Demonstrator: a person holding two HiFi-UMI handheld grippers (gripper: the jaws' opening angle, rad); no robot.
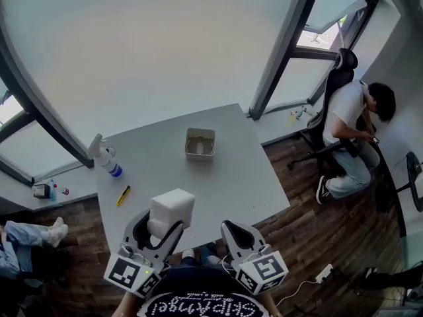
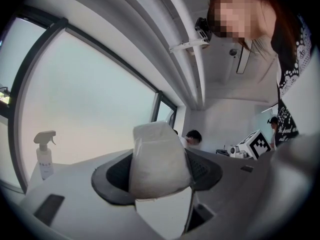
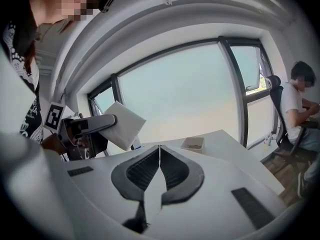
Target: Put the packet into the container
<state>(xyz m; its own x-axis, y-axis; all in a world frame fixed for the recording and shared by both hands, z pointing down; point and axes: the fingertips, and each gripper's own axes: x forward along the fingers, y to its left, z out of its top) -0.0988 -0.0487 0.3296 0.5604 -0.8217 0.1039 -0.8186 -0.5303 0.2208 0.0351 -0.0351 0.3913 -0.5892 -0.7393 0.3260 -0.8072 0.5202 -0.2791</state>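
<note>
A: Left gripper (image 2: 160, 173)?
B: Jaws clamped on the packet (image 2: 159, 159). White, soft, pinched at its lower half. Top stands clear above the jaws, upright.

A: Right gripper (image 3: 159, 165)?
B: Jaws together, nothing between them. It is just beside the left one, on the packet's right, not touching it.

A: Where do both sit against the tabletop (image 1: 231, 177)?
B: Raised over its near edge, close to the person's chest. The packet is in the air, off the surface.

A: Container (image 1: 199, 144)?
B: Small, open-topped, pale. On the tabletop toward the far edge, about midway along it. Well apart from the packet and ahead of both grippers.

A: Other items on the surface?
B: Spray bottle (image 1: 106, 158) upright at the far left corner. Yellow tool (image 1: 123, 195) lying near the left edge, closer in. The surface is pale grey.

A: Room?
B: Large window (image 1: 145, 51) with dark frames past the far edge. Dark wood floor (image 1: 310, 236). A person (image 1: 353, 127) sits in a chair (image 1: 337, 78) to the right, well away from the tabletop.
</note>
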